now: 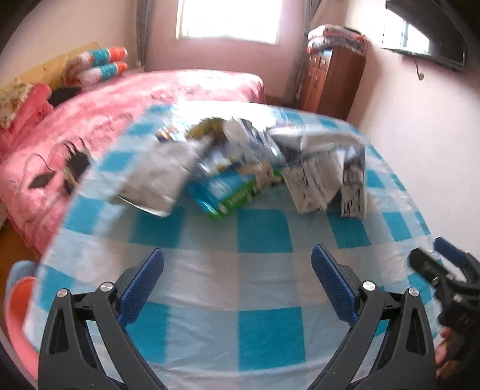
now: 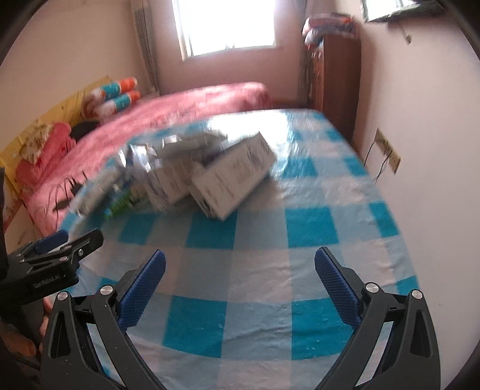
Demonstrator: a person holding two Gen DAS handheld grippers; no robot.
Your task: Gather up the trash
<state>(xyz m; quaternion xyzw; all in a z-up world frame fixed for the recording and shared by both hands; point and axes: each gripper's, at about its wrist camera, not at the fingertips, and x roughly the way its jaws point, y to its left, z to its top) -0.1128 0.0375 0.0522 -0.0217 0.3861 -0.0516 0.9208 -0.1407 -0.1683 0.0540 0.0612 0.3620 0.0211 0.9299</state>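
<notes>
Both the left hand-held gripper (image 1: 237,288) and right hand-held gripper (image 2: 240,291) gape empty; the loose heap of crumpled foil-and-cardboard packaging (image 1: 240,168) could topple or scatter across the blue-checked worktop (image 1: 264,300).

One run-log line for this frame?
left gripper: open, empty | right gripper: open, empty | trash pile: untouched on checkered table | both views blurred

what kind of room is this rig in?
Most likely a home bedroom: a bed with a pink cover and rolled bedding sits under a window, with a wooden cabinet alongside.
</notes>
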